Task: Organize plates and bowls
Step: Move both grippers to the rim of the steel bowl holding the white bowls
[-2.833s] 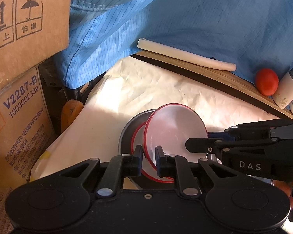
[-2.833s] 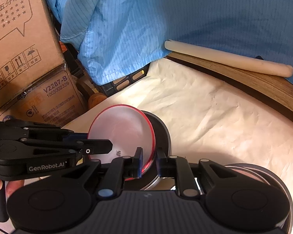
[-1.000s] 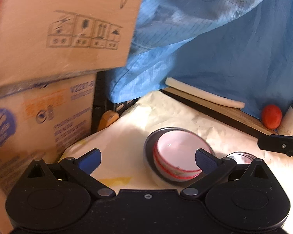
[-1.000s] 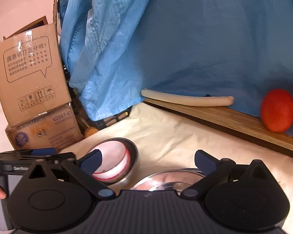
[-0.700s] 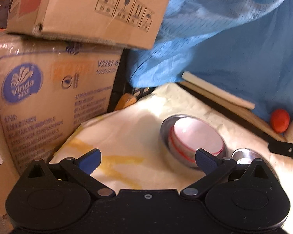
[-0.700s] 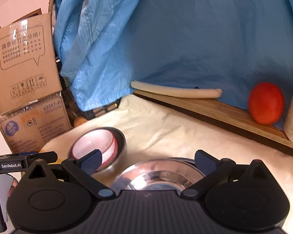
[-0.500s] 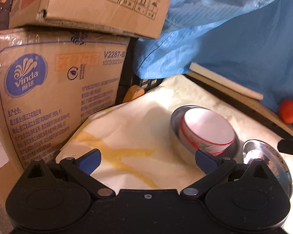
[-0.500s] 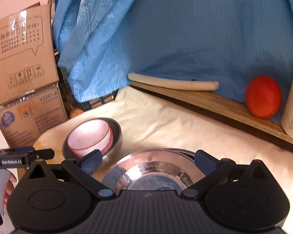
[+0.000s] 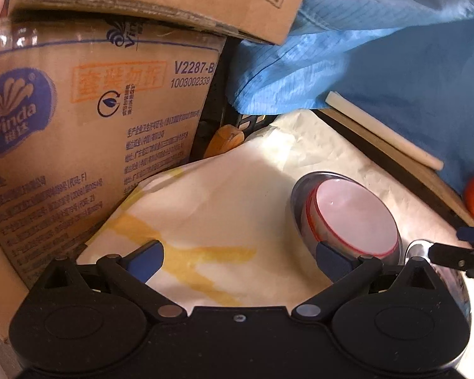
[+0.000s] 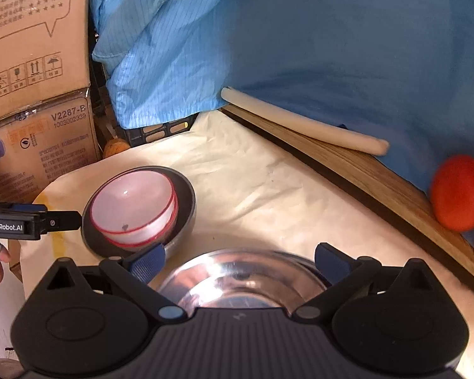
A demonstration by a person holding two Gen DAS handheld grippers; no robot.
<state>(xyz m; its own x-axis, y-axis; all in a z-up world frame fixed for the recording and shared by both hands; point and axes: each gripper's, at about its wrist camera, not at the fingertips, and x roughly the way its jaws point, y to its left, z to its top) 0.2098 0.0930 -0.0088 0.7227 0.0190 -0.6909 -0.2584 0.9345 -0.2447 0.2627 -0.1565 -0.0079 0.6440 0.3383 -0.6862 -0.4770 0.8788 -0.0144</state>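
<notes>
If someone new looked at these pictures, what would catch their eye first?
Probably the red-rimmed white bowls, nested in a dark metal dish on the cream paper. Next, the shiny steel bowl between the open right gripper fingers, and the red tomato on the wooden ledge.

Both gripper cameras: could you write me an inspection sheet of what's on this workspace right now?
Surface: table covered in cream paper, creased, with a yellow stain at its left end.
Job's things: red-rimmed white bowls, nested, sit in a steel dish; shiny steel bowl beside it, nearer the right gripper.
Clutter: tomato, cream-coloured rod and part of a cup on a wooden board.
Grippers: left gripper open, empty; right gripper open, empty, above the steel bowl.
Cables: nothing seen.
Surroundings: cardboard boxes stacked at left, blue cloth behind.
</notes>
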